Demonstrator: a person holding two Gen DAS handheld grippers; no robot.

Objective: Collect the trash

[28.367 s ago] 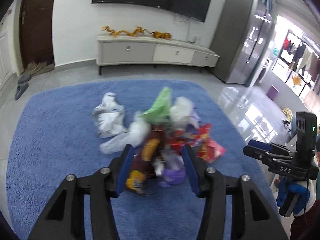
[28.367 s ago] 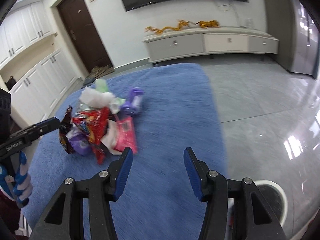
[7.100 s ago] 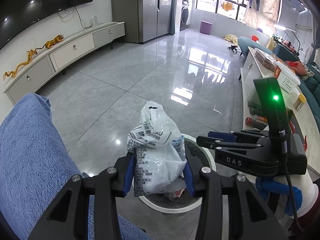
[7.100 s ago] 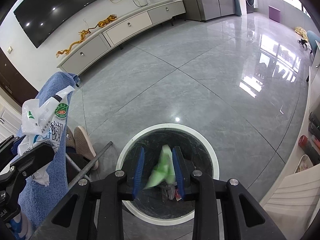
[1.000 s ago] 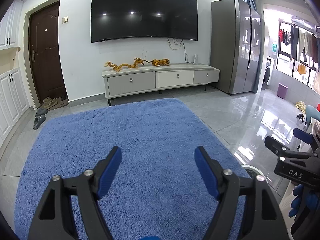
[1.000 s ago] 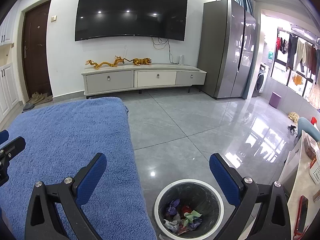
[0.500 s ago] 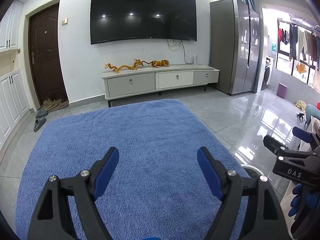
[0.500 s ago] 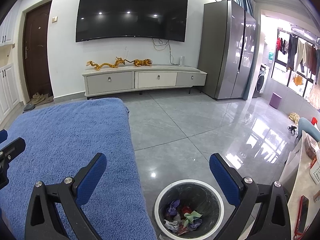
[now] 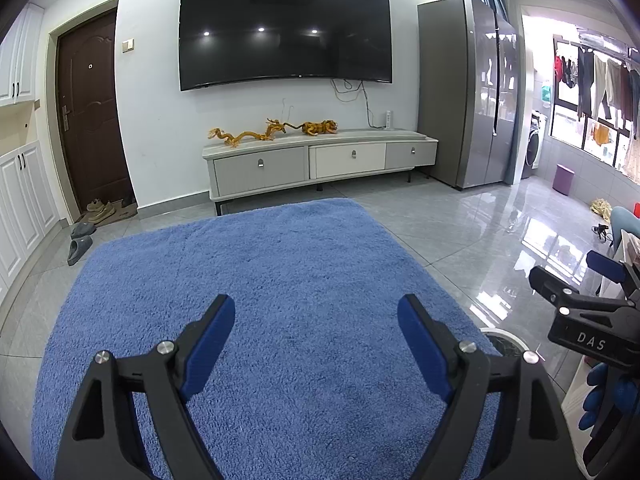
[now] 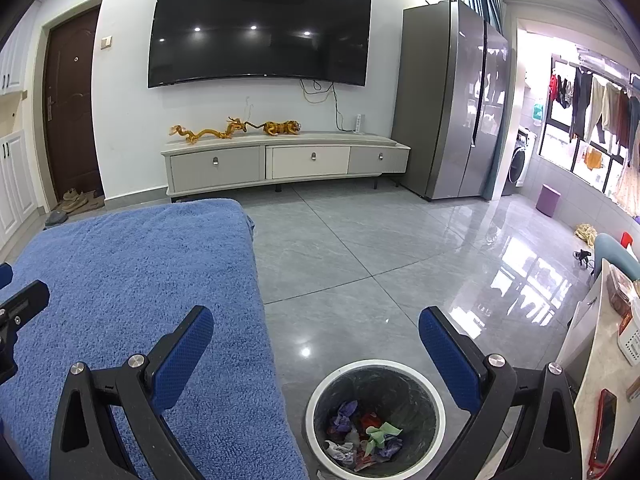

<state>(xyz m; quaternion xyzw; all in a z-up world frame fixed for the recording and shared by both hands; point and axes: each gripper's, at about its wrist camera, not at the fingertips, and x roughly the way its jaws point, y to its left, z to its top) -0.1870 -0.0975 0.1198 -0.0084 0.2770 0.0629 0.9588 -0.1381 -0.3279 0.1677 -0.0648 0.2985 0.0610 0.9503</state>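
Observation:
My left gripper (image 9: 316,312) is open and empty above the blue cloth-covered surface (image 9: 260,280), which carries no trash. My right gripper (image 10: 316,324) is open and empty, held above the floor beside the cloth's right edge (image 10: 120,264). A round white-rimmed trash bin (image 10: 434,394) stands on the floor below the right gripper, with crumpled wrappers (image 10: 364,436) in purple, red, green and white lying inside. In the left wrist view only a sliver of the bin's rim (image 9: 506,334) shows, and the right gripper (image 9: 576,292) sits at the far right.
A TV cabinet (image 10: 280,164) with golden figurines stands against the far wall under a wall TV. A grey fridge (image 10: 452,104) is at the right. A white counter (image 10: 600,360) with a phone and basket is at the far right. Shoes (image 9: 82,240) lie by the door.
Since a second ago both grippers stay open and almost still; the left view has shifted very slightly. Earlier the trash pile lay on the cloth and pieces were held over the bin.

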